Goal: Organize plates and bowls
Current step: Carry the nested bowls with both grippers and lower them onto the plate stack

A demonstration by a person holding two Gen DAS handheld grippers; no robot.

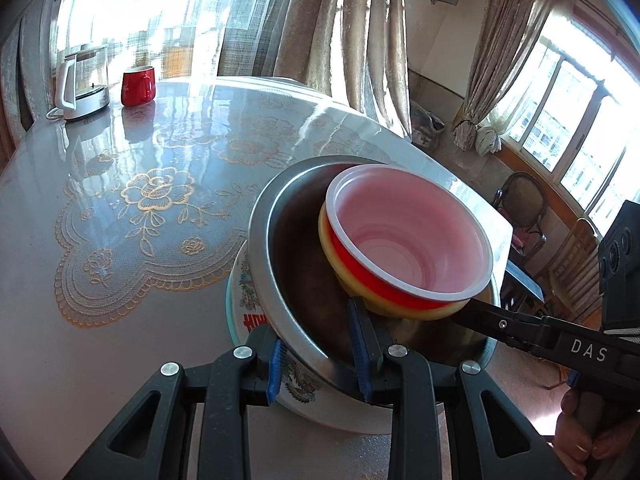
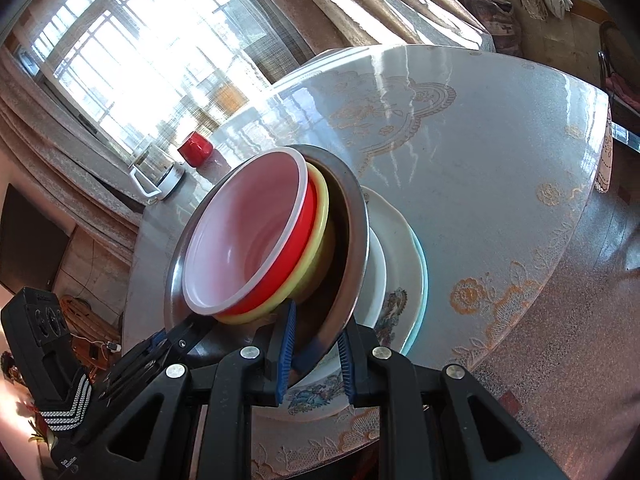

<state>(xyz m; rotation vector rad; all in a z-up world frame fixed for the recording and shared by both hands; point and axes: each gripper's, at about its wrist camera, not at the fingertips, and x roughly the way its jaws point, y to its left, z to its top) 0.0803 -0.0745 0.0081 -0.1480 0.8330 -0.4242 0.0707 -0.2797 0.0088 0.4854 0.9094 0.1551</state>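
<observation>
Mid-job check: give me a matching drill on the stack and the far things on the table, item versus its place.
Items:
1. red bowl
2. yellow bowl
3. steel bowl
4. red mug

Places:
A. outermost bowl, rim between both grippers' fingers
B. far side of the table, beside the kettle
C. innermost, on top of the nest
D. directly under the red bowl

Pairs: 1-C, 2-D, 3-A, 4-B

The left gripper and right gripper each straddle the steel rim, above the floral plate.
</observation>
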